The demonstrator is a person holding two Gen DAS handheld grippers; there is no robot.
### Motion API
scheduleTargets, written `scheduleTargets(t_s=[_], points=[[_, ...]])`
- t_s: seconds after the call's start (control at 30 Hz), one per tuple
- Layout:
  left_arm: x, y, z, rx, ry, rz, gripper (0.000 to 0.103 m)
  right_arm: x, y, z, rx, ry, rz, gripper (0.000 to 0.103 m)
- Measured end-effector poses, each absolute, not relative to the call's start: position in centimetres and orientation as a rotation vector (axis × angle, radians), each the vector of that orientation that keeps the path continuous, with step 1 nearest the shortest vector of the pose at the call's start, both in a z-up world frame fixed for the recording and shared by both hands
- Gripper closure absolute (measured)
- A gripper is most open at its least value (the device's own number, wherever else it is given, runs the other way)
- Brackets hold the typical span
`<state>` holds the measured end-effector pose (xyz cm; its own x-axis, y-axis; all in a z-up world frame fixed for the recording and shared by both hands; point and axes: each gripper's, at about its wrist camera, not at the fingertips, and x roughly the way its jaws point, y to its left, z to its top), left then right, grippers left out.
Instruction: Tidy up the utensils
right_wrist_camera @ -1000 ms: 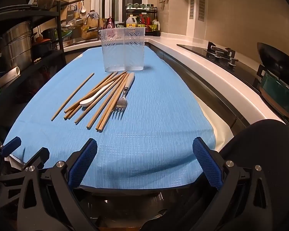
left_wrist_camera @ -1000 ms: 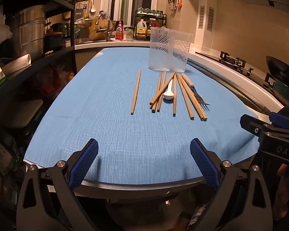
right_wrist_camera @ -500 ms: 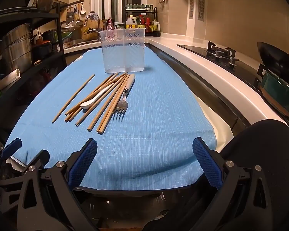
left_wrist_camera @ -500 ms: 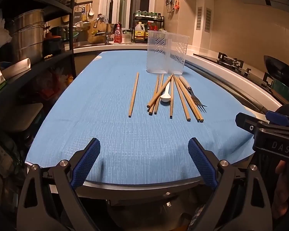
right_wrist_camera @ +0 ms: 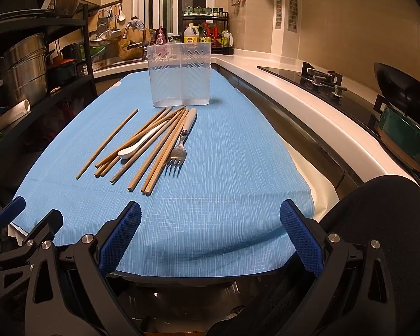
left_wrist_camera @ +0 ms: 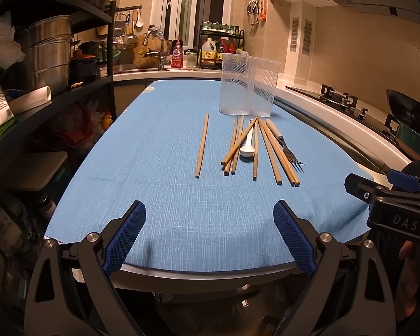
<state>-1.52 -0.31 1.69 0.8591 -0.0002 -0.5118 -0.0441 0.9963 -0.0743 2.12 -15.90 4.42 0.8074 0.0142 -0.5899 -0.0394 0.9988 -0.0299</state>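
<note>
With both grippers (left_wrist_camera: 207, 236) (right_wrist_camera: 210, 236) spread and empty, I approach one chopstick (left_wrist_camera: 202, 145) squarely, then lift toward the holder (left_wrist_camera: 249, 86).

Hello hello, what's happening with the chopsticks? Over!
Left gripper open, right gripper open, both empty. Wooden chopsticks, white spoon, metal fork loose on blue cloth. Clear plastic holder empty. Nothing in the way.

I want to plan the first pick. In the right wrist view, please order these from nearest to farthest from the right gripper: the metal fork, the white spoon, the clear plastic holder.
1. Metal fork with pale handle: nearest to the right gripper, tines toward it, right edge of the pile.
2. White spoon: slightly farther, left, among wooden chopsticks.
3. Clear plastic holder: farthest, upright behind the pile.
</note>
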Motion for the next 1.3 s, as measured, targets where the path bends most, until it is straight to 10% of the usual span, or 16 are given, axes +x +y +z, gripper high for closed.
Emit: scheduleTargets(t_s=[1.3], points=[[-1.58,-0.35,1.99,-0.079,0.527,0.019,0.013,2.01,-15.68,4.55,-0.046,0.628,0.028,0.005]])
